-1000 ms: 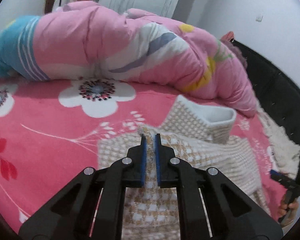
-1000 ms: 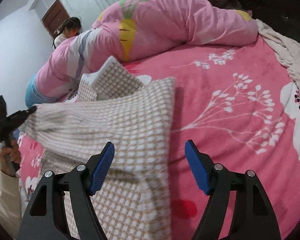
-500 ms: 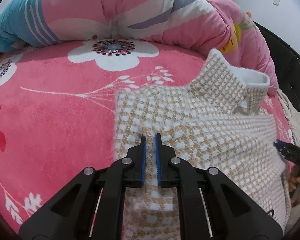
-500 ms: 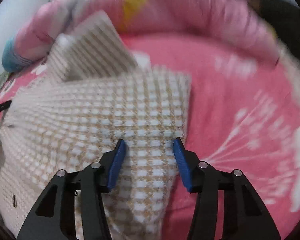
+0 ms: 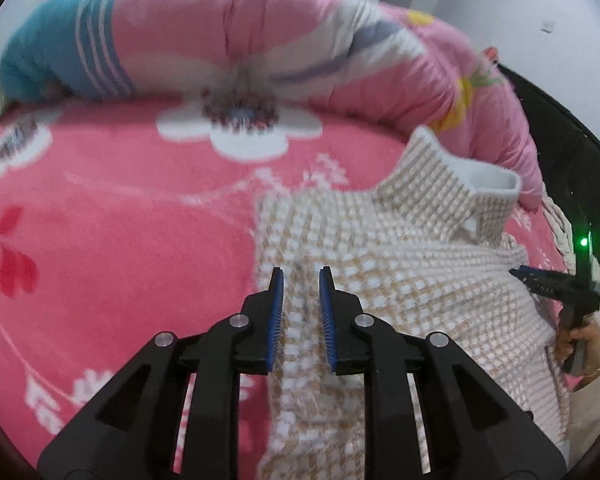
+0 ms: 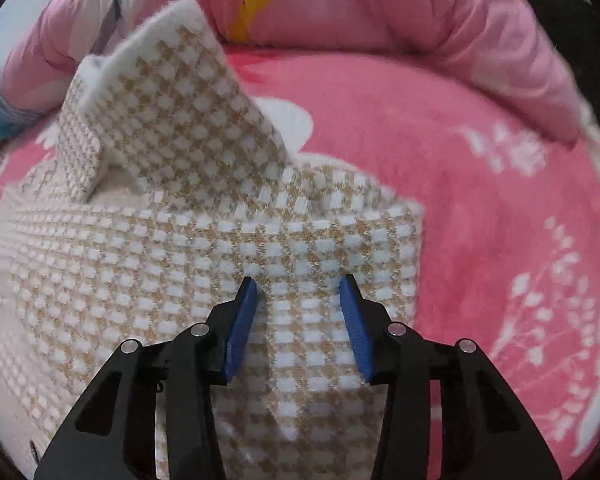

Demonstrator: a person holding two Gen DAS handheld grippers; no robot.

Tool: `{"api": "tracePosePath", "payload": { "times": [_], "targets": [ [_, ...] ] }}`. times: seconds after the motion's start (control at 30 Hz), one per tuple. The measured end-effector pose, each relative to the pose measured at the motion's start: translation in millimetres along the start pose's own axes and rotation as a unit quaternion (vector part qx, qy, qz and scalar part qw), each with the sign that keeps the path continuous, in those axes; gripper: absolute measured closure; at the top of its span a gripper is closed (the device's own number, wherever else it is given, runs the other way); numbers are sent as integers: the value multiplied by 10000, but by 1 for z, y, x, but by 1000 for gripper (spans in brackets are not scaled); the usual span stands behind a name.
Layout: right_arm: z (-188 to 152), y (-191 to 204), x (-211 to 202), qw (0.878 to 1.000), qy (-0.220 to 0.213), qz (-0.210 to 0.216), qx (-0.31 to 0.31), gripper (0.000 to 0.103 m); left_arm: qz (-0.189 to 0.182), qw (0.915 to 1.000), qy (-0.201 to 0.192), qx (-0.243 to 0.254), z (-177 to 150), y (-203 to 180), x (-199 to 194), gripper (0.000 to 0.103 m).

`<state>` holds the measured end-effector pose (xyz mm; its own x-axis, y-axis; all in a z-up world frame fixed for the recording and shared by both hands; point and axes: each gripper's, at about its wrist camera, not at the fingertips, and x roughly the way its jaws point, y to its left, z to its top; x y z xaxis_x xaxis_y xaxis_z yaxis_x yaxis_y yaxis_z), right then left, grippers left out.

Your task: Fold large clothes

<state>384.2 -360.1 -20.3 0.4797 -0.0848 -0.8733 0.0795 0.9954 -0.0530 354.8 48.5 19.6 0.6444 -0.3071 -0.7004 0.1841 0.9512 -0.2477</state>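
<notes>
The checked beige-and-white sweater [image 5: 400,280] lies spread on the pink floral blanket [image 5: 120,240], collar toward the upper right. The left gripper [image 5: 300,300] is opening — a ridge of knit between its jaws. The right gripper [image 6: 298,312] is closing, pads not yet pressing the cloth between them.

No readable writing, label, brand name, number or sign appears in either wrist view. The checked tan-and-white garment [image 5: 400,272], the pink flowered bedcover [image 5: 120,240] and the rolled pink quilt [image 5: 300,40] carry patterns only, with no lettering on them. A small pale fitting on the wall [image 5: 547,26] at the upper right of the left wrist view may bear a mark, but it is too small and blurred to tell.
</notes>
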Motion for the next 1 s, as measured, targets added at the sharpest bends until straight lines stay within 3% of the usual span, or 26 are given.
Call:
{"api": "tracePosePath", "payload": {
  "times": [0.07,0.17,0.2,0.27,0.33,0.37,0.5,0.63,0.73,0.77,0.8,0.9,1.0],
  "targets": [
    [-4,13,-29,9994,-251,227,-91,61,-231,9993,-184,216,3,-11,-15,85],
    [-16,45,-69,9924,-615,993,-387,61,-651,9963,-203,531,6,-37,-19,79],
    [-23,62,-78,9866,-673,1356,-612,61,-717,9953,-154,625,5,-47,-15,76],
    [-29,89,-70,9822,-548,1558,-890,61,-610,9946,151,828,-3,-66,6,67],
    [-42,111,-29,9862,-56,1222,-1112,60,-40,9920,784,993,-22,-75,46,67],
    [-46,114,-16,9865,-61,1162,-1149,57,89,9908,873,1026,-30,-73,60,66],
    [-35,108,-39,9899,40,1142,-840,57,-8,9943,607,873,-32,-69,44,67],
    [-34,129,-76,9820,-445,1409,-1173,57,-485,9932,236,1035,-22,-81,21,64],
    [-39,146,-32,9850,-65,1235,-1200,55,-339,9914,508,1154,-26,-97,41,48],
    [-41,147,-26,9853,-111,1213,-1199,54,-156,9887,878,1207,-33,-99,63,48],
    [-41,146,-28,9855,-146,1202,-1186,54,-21,9871,971,1277,-38,-100,72,48],
    [-44,135,-67,9890,-134,1131,-944,54,-84,9891,675,1305,-42,-105,40,49],
    [-74,114,-110,9902,-565,988,-806,53,-273,9893,418,1369,-52,-102,4,43]
  ]
}}
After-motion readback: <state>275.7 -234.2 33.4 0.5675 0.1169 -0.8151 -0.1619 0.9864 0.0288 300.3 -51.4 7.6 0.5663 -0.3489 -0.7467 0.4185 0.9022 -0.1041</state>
